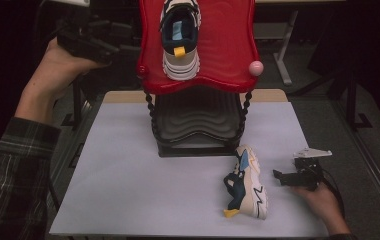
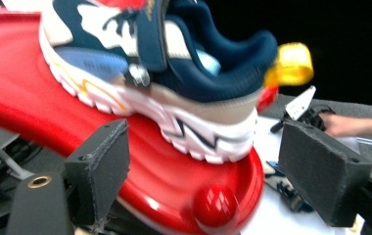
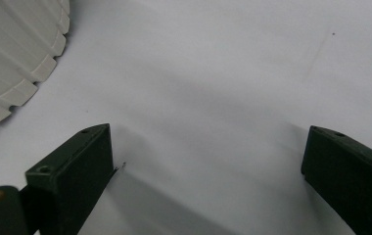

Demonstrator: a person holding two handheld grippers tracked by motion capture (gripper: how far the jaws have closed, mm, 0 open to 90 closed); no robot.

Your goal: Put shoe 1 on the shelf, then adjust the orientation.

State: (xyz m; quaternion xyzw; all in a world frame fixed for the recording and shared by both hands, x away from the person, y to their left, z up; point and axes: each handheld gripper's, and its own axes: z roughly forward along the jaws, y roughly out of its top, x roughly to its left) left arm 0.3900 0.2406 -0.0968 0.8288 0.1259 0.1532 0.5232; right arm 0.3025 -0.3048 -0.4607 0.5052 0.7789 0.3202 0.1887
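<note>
I find a two-tier shoe rack [image 1: 198,127] standing at the far edge of the white table top [image 1: 128,180], its red upper shelf [image 1: 228,45] carrying one navy, white and cream sneaker [image 1: 180,35] with its heel and yellow pull tab toward me. The matching second sneaker [image 1: 248,182] lies on its side on the table top, near the front right corner and just ahead of the rack's black lower shelf [image 1: 198,120]. My left gripper [image 2: 203,176] is raised off the left side of the rack, jaws spread wide and empty; in the left gripper view they frame the shelved sneaker's heel without touching it. My right gripper [image 3: 208,171] sits low at the table's right edge, just beside the fallen sneaker, jaws also wide apart with nothing between them; a ribbed white sole [image 3: 17,54] shows at the corner of the right gripper view.
</note>
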